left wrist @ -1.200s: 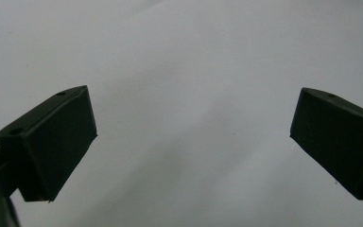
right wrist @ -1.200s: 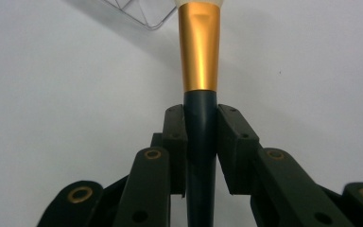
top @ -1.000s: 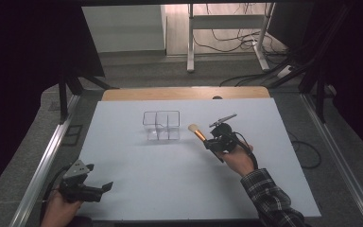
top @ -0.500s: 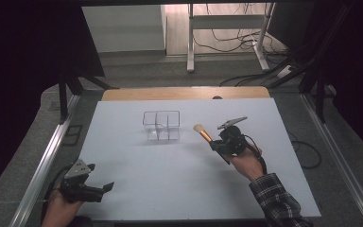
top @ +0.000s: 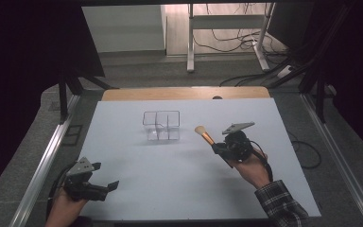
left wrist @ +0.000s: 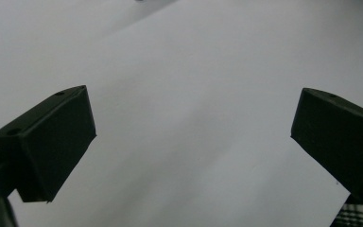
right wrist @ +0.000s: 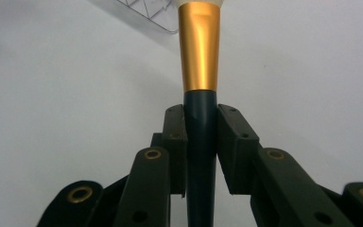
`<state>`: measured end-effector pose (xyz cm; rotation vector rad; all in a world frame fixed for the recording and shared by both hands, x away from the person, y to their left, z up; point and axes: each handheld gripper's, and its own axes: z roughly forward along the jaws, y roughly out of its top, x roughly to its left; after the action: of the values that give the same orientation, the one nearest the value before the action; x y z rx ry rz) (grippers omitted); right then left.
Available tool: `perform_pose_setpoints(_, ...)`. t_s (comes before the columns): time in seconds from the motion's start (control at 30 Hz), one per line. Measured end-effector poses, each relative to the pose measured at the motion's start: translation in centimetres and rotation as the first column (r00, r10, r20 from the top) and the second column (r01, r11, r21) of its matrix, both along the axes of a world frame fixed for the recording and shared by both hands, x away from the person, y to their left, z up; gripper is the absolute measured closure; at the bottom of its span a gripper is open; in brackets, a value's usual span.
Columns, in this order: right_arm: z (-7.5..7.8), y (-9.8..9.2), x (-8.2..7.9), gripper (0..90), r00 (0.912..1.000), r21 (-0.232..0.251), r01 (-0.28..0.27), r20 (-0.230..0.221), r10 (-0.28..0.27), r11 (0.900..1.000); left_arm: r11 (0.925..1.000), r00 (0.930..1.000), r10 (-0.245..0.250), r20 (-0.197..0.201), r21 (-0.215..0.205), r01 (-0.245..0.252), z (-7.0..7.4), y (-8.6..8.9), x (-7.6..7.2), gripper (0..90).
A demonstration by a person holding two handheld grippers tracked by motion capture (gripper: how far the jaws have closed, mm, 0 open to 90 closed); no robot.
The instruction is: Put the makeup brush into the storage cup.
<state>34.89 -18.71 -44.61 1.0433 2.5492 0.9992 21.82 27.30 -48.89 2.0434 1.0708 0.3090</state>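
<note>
- Resting nearest the person, well left of the clear organizer [top: 161, 126], the left gripper [top: 105, 187] stood wide open, holding nothing.
- The right gripper [top: 219, 149] clamped a makeup brush [top: 204, 135] by its dark handle, just right of the organizer, bristles toward it.

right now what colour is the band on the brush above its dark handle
Metallic gold; the brush's band shows best in the right gripper view.
</note>
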Motion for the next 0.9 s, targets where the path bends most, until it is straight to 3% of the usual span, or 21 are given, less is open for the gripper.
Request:
perform_pose_setpoints(0.3,0.6,0.1,-1.3,73.8,0.9991,0.007,-0.016,0.039,0.016,1.0,0.9955,0.9981,-0.051,-0.034,-0.082,0.048,0.5,-2.2,0.9,1.1)
perform_pose_setpoints(0.5,1.1,0.2,-2.2,73.8,0.998,0.023,-0.025,0.058,0.024,0.999,0.993,0.996,-0.081,-0.037,-0.09,0.077,0.7,-3.6,1.5,1.1)
perform_pose_setpoints(0.8,1.4,0.6,-3.6,73.8,0.9957,0.035,-0.054,0.078,0.051,0.998,0.9811,0.9903,-0.131,-0.046,-0.15,0.122,1.1,-5.8,2.5,0.7)
perform_pose_setpoints(0.9,1.5,0.8,-4.0,73.8,0.9948,0.041,-0.061,0.084,0.057,0.997,0.9785,0.9879,-0.149,-0.041,-0.15,0.142,1.2,-6.3,2.8,0.7)
